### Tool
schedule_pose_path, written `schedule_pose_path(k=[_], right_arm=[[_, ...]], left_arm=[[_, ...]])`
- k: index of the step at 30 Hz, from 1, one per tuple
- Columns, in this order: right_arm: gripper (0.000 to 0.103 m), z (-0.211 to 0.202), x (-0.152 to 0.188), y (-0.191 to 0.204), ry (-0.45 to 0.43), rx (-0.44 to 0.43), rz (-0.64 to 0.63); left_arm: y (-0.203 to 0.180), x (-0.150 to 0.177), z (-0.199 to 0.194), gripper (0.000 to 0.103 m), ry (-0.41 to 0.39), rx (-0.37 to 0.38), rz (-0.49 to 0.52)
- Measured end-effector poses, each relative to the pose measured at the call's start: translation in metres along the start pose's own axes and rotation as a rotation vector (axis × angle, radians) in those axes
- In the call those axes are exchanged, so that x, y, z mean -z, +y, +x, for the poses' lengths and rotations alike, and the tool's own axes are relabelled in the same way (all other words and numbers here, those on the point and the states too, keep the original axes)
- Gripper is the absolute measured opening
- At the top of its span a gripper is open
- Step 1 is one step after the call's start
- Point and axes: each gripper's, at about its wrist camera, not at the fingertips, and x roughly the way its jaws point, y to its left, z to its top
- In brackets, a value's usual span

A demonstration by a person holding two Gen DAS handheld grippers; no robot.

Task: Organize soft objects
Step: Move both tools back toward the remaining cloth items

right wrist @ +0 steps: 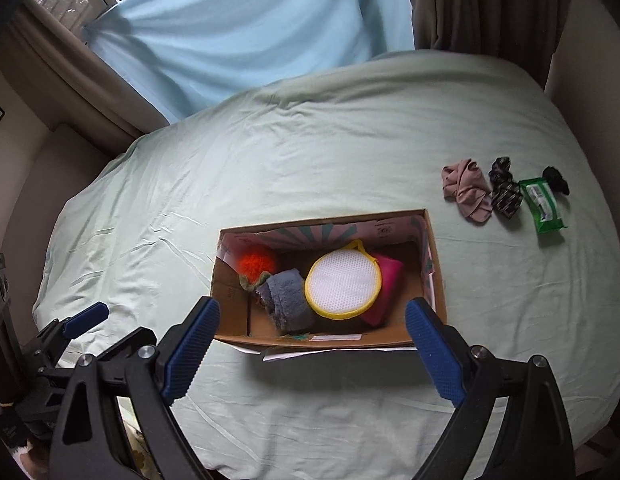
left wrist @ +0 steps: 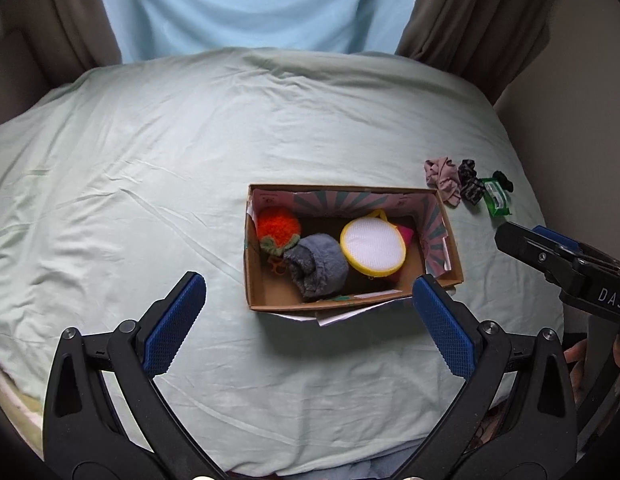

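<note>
Cardboard box (left wrist: 450, 240) holds four soft items; pink cloth (right wrist: 466, 192), dark scrunchies (right wrist: 506, 192) and wipes pack (right wrist: 544, 204) remain on the bed (left wrist: 189, 160). Left gripper (left wrist: 310, 300) and right gripper (right wrist: 312, 328) both spread wide, empty.

One box (right wrist: 436, 280) — five soft items inside; four items (right wrist: 506, 194) outside.

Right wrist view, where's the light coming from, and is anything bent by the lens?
Right wrist view: daylight through the blue curtain; bed edges bow with fisheye. Left wrist view: same bowing, soft shadow inside the box.
</note>
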Motion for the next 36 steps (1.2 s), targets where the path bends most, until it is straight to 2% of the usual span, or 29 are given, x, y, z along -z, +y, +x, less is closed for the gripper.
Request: schedule_pose_path(k=[7,13,19,22,27,32,36], right_arm=[[0.092,-0.070,0.017,-0.004,-0.142,0.095,-0.066],[0.092,-0.114,0.029,-0.007,-0.267,0.143,-0.115],[0.093,-0.133,0.043,-0.027,-0.305,0.133,-0.148],[0.093,-0.141,0.046,-0.047,-0.322,0.164,-0.182],[0.093,-0.158,0.038,-0.097,-0.346,0.152,-0.161],[0.093,-0.170,0.029,-0.148,-0.371,0.157,-0.165],[0.093,-0.169,0.020,-0.184,-0.356,0.133,-0.200]], left_arm=[[-0.014,0.012,-0.052,0.103,-0.135,-0.027,-0.013],[-0.034,0.026,-0.090,0.103,-0.226,-0.043,-0.017],[-0.066,0.036,-0.108,0.103,-0.274,-0.092,-0.050],[-0.088,0.036,-0.111,0.103,-0.291,-0.091,-0.065],[-0.135,0.028,-0.106,0.103,-0.309,-0.099,-0.066],[-0.188,0.015,-0.085,0.103,-0.298,-0.100,-0.068],[-0.230,0.003,-0.061,0.103,-0.284,-0.102,-0.056]])
